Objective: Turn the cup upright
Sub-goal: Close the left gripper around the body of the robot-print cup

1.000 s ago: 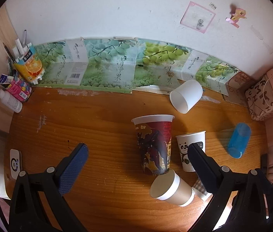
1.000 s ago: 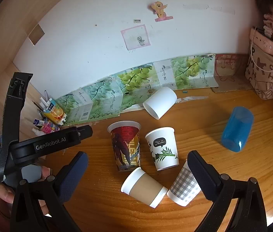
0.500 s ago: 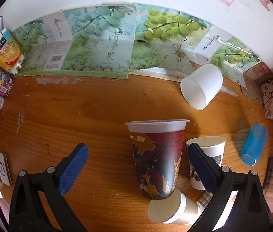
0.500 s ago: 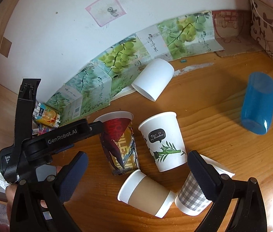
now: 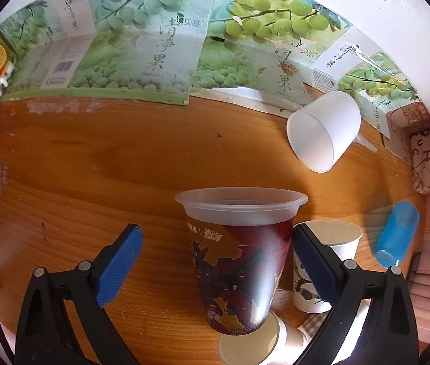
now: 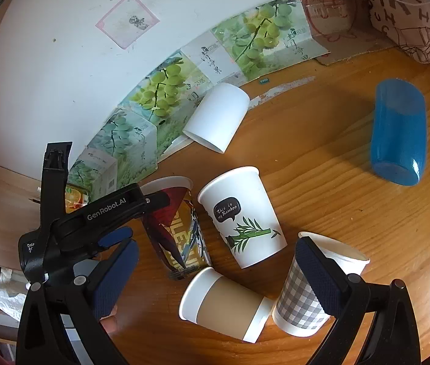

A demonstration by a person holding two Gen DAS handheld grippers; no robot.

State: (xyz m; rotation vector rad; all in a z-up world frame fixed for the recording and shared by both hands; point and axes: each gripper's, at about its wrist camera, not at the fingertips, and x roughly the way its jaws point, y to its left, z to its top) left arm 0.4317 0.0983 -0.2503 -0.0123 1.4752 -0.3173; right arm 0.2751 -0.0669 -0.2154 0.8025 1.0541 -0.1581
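Cups upright so far: red printed cup (image 5: 239,261) between my spread left fingers (image 5: 123,261), ungripped, plus bamboo cup (image 6: 242,216) and checked cup (image 6: 309,301); brown-sleeved cup (image 6: 227,304) lies on its side between my released right fingers (image 6: 114,276), while white cup (image 6: 218,115) and blue cup (image 6: 400,133) lie farther off on the desk (image 6: 321,182).

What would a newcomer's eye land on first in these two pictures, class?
Probably the tall red printed cup, upright between the open left gripper fingers. Next, the blue cup lying on its side at the right of the wooden table, and the brown-sleeved cup tipped over in front.
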